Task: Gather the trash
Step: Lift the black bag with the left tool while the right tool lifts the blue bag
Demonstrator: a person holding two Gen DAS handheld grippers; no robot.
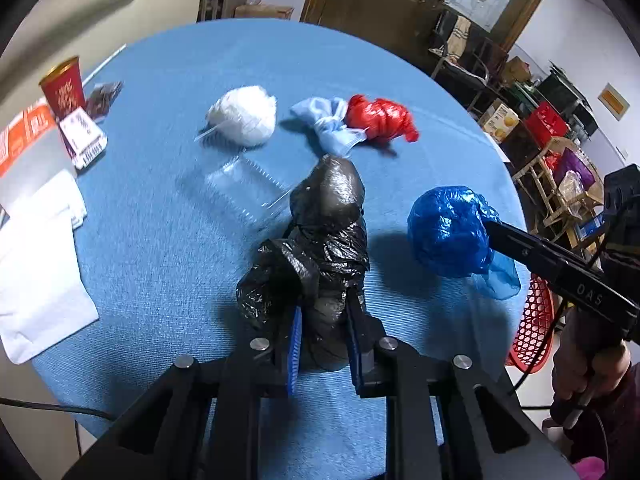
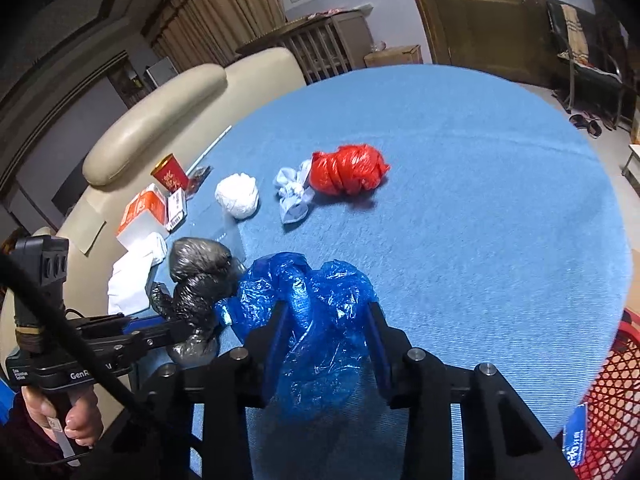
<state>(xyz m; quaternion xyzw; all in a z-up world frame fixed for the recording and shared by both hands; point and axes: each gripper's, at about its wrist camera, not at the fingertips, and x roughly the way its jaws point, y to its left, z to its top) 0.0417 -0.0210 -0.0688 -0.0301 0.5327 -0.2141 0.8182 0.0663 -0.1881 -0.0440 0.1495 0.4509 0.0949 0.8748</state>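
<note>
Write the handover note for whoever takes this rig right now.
Left tool: shut on the black bag.
Right tool: shut on the blue bag.
Both bags sit on the blue table.
Left on the table: white bundle, light-blue bundle, red bag.
Red basket waits at the right edge.
Nothing visibly binned yet.
</note>
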